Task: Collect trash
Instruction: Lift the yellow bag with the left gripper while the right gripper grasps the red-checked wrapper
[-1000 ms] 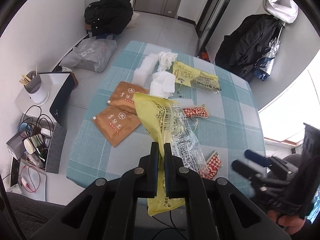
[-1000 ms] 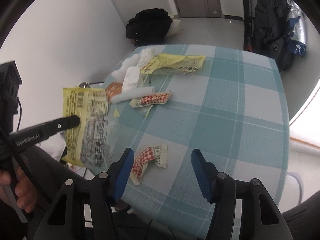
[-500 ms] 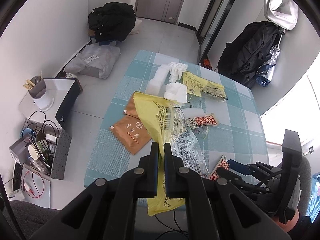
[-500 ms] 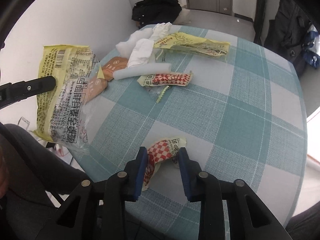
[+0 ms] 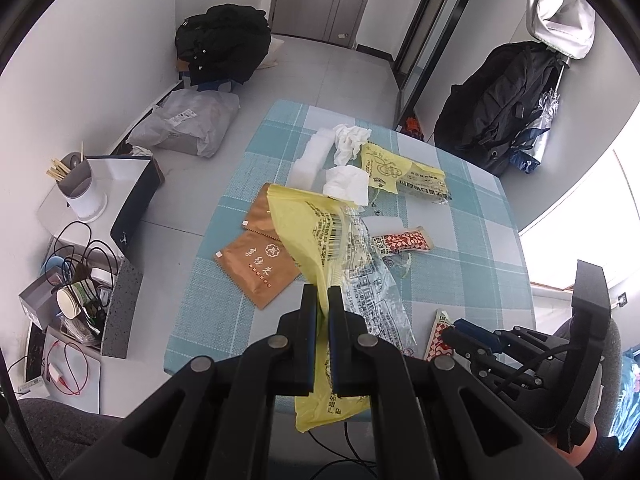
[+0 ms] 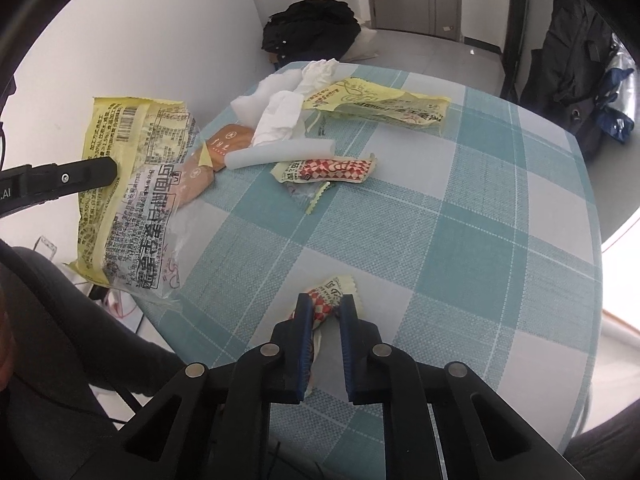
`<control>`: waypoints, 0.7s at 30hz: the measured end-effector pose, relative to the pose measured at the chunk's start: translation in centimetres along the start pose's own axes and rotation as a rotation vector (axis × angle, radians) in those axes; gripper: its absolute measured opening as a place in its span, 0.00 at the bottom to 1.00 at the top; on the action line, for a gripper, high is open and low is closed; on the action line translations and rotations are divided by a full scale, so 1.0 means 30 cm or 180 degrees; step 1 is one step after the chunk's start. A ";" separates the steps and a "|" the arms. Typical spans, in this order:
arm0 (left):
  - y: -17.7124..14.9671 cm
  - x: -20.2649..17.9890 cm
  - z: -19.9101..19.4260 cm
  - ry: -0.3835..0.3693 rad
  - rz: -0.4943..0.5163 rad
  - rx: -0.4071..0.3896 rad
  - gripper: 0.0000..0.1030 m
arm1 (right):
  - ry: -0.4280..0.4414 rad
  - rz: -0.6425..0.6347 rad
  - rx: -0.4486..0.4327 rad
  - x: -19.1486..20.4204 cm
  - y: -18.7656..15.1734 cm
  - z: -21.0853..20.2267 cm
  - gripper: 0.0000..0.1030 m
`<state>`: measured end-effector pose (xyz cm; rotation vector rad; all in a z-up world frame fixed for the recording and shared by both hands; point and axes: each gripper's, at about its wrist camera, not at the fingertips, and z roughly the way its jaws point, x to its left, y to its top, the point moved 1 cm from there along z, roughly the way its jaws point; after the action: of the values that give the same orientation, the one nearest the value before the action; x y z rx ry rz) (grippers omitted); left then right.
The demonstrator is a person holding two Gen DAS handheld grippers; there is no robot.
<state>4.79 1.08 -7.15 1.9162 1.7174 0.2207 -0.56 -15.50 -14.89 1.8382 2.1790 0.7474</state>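
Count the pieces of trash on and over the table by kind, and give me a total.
Yellow wrappers: 2, one held up, one lying flat
Red checkered wrappers: 2, far, near
Brown packets: 2
White tissues and paper pieces: 4
Total: 10

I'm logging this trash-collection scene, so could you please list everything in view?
table: 1, teal-white check, centre
yellow bag: 1, held off table's left edge
yellow wrapper: 1, far side
red-checked wrappers: 2, one mid-table, one near edge
brown sachets: 2, table's left
white tissues: several, far end
black bags: 2, floor
left tongs: shut on yellow bag
right tongs: have just been closing, pinching near wrapper
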 end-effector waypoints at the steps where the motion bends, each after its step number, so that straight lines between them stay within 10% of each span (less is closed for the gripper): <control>1: 0.000 -0.001 0.000 0.0000 -0.0008 0.0008 0.02 | 0.0007 0.0021 -0.0005 -0.006 0.003 0.000 0.11; 21: 0.027 -0.082 -0.043 0.0003 0.0125 -0.0074 0.02 | 0.0102 0.0422 -0.0546 -0.129 0.064 -0.169 0.06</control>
<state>4.48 -0.93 -5.10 1.9346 1.6718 0.2552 -0.39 -20.28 -10.28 1.9080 1.9573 0.9643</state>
